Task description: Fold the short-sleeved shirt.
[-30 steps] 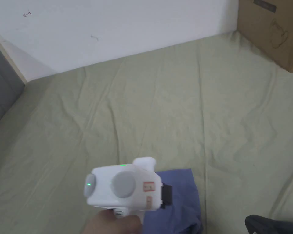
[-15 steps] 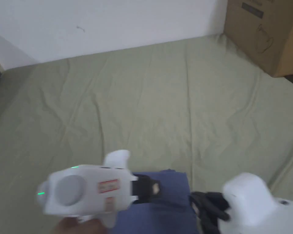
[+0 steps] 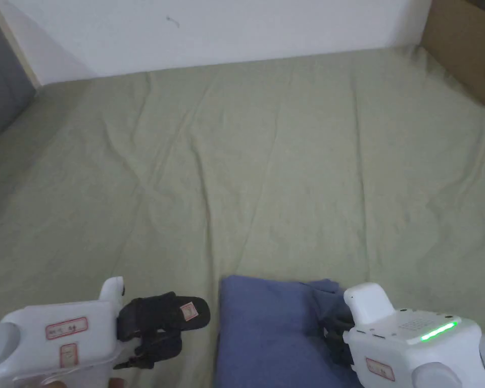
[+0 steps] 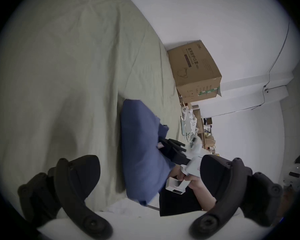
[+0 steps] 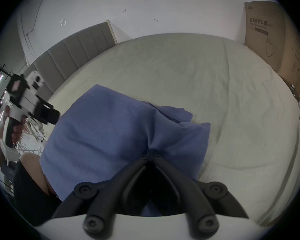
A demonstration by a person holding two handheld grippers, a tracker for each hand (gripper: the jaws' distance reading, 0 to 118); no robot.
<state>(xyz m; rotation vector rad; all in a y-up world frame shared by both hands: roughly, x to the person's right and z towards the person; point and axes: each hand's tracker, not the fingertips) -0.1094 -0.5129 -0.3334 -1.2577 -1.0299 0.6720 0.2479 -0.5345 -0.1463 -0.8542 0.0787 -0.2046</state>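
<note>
Shirt position relative to grippers

The blue shirt point(image 3: 272, 328) is clamped at its right edge by the right gripper point(image 5: 151, 154); the left gripper point(image 3: 178, 323), jaws apart and empty, is held just beside its left edge.

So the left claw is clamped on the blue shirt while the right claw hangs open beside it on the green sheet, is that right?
No, the sides are swapped. The right gripper view shows the right claw shut on the blue shirt, the cloth bunched at its tips. The left claw hangs open beside the shirt, holding nothing, over the green sheet.
</note>
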